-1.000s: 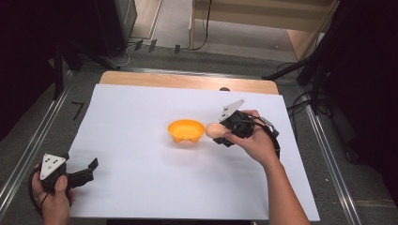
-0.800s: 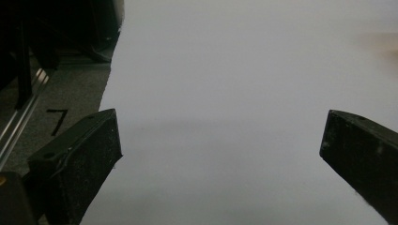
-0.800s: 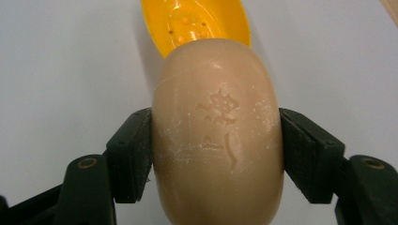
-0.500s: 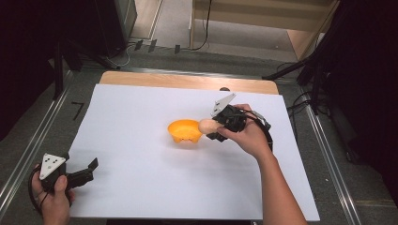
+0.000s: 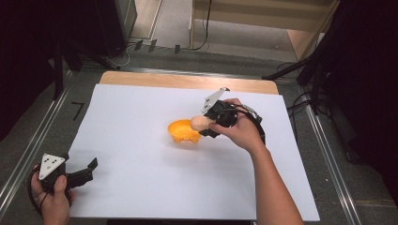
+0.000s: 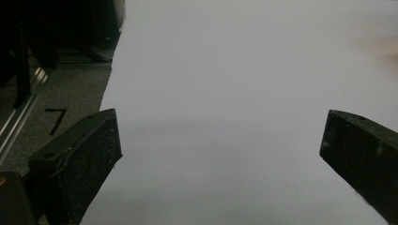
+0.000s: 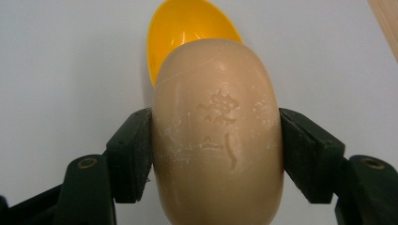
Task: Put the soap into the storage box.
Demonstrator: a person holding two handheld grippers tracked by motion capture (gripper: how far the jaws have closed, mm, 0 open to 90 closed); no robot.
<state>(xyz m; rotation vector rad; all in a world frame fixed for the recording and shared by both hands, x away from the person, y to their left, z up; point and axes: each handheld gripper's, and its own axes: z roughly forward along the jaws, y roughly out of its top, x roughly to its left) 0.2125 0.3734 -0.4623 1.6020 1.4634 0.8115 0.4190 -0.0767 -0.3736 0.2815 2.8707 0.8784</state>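
Note:
A tan oval soap bar (image 7: pixel 218 136) with a stamped mark is clamped between the jaws of my right gripper (image 7: pixel 216 145). In the high view the right gripper (image 5: pixel 202 125) holds the soap bar (image 5: pixel 199 123) over the right rim of an orange bowl (image 5: pixel 183 131) on the white sheet. The orange bowl (image 7: pixel 187 33) lies just beyond the soap in the right gripper view. My left gripper (image 5: pixel 89 169) rests at the sheet's front left corner, its jaws wide apart and nothing between them; its left gripper view shows bare white sheet (image 6: pixel 234 93).
The white sheet (image 5: pixel 141 178) covers a wooden table whose far edge (image 5: pixel 187 82) shows. Grey floor with metal rails (image 5: pixel 28 150) runs along both sides. Cables and dark stands (image 5: pixel 309 70) sit beyond the right far corner.
My right hand has carried the soap bar leftward, from beside the bowl to over its right rim. The left hand has stayed where it was.

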